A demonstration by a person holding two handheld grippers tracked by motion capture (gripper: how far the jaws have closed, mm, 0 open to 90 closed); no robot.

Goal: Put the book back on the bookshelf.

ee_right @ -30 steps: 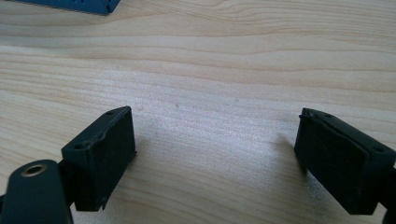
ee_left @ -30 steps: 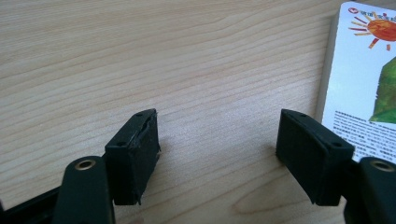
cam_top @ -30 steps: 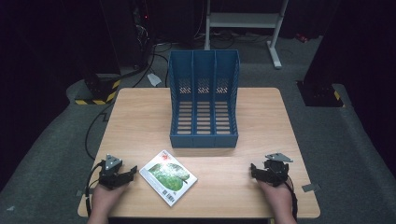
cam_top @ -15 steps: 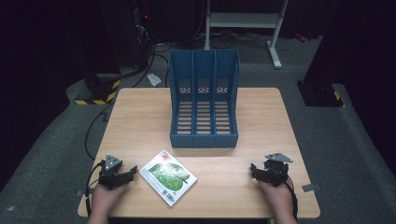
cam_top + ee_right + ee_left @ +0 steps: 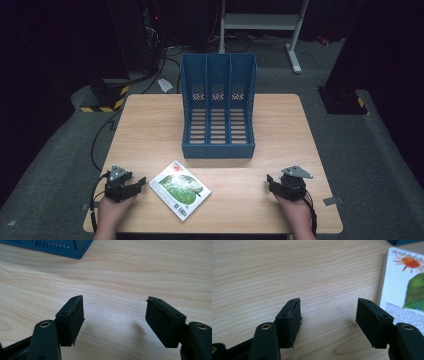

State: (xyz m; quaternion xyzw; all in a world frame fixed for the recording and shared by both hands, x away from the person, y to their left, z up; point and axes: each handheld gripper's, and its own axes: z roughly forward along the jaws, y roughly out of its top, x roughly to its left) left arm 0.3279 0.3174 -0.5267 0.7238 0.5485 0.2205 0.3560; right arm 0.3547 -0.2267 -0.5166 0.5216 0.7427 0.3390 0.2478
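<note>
A white picture book (image 5: 180,189) with a green shape and an orange sun on its cover lies flat near the table's front edge; its edge shows at the right of the left gripper view (image 5: 404,287). My left gripper (image 5: 140,182) rests on the table just left of the book. Its jaws (image 5: 328,312) have just been closing but stand open over bare wood. My right gripper (image 5: 270,181) sits at the front right, pointing left. Its jaws (image 5: 115,312) have also been closing and stand open with nothing between them.
A blue three-slot file rack (image 5: 218,107) stands at the middle back of the wooden table (image 5: 150,130); its front corner shows in the right gripper view (image 5: 50,246). Bare wood lies between the book and the right gripper. Dark floor with cables surrounds the table.
</note>
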